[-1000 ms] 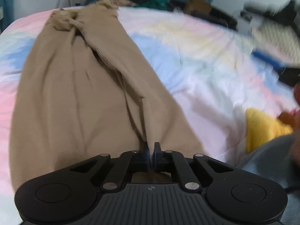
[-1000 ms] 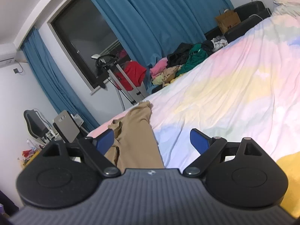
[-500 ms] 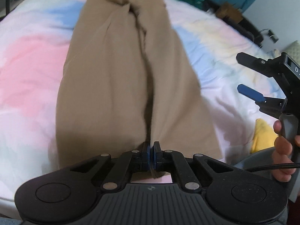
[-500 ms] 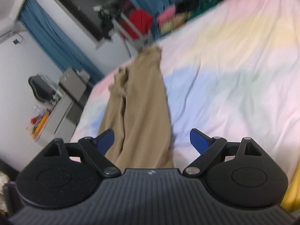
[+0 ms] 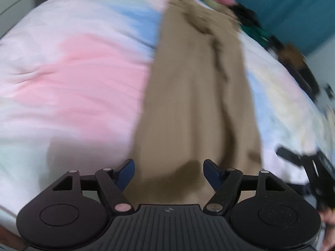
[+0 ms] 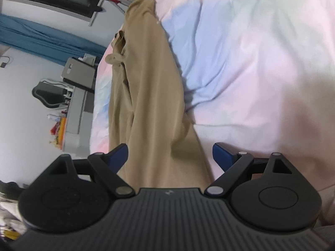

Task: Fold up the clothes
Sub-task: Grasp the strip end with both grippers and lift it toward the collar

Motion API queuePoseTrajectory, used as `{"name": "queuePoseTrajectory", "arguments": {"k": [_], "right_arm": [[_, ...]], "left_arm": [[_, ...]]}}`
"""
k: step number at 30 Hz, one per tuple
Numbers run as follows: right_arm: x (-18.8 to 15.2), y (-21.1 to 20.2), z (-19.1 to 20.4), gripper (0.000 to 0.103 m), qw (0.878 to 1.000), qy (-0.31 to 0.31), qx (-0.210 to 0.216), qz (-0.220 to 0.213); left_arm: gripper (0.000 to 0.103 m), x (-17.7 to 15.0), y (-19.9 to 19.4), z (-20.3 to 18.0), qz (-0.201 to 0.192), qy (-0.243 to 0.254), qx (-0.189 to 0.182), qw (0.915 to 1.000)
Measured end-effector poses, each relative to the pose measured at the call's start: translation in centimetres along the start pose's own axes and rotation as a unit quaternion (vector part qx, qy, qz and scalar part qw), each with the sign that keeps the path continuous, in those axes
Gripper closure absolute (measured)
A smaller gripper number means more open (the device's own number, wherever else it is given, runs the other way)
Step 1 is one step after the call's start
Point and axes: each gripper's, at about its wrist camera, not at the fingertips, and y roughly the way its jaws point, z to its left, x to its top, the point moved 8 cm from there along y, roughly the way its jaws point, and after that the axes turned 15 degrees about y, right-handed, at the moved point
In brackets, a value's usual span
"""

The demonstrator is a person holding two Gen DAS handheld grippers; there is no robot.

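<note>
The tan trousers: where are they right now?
The tan trousers lie stretched lengthwise on the pastel bedsheet, ahead of both open tongs in both wrist views, the near end between the right tongs.

The tan trousers (image 6: pixel 150 96) are thin, matt woven cloth, softly creased. The pastel bedsheet (image 6: pixel 240 62) looks like smooth cotton, lightly wrinkled. Both the left gripper (image 5: pixel 169 170) and right gripper (image 6: pixel 170 153) are matt black ribbed plastic with shiny metal pivot pins and 2 blue, probably rubbery, finger pads (image 6: pixel 222 153).
</note>
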Motion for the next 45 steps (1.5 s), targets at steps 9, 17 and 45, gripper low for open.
{"name": "queuePoseTrajectory", "arguments": {"k": [9,17,45], "right_arm": [[-1.5,0.7,-0.3,0.031,0.998,-0.018,-0.042,0.034],[-4.6,0.9,-0.2,0.035,0.992,-0.041,-0.066,0.095],[-3.2,-12.5,11.7,0.096,0.983,-0.145,0.115,-0.018]], "left_arm": [[0.026,-0.7,0.5,2.0,0.019,-0.028,0.013,0.9993],[0.045,-2.7,1.4,0.1,0.065,-0.016,-0.048,0.9966],[0.097,1.2,-17.0,-2.8,-0.141,-0.028,-0.178,0.9735]]}}
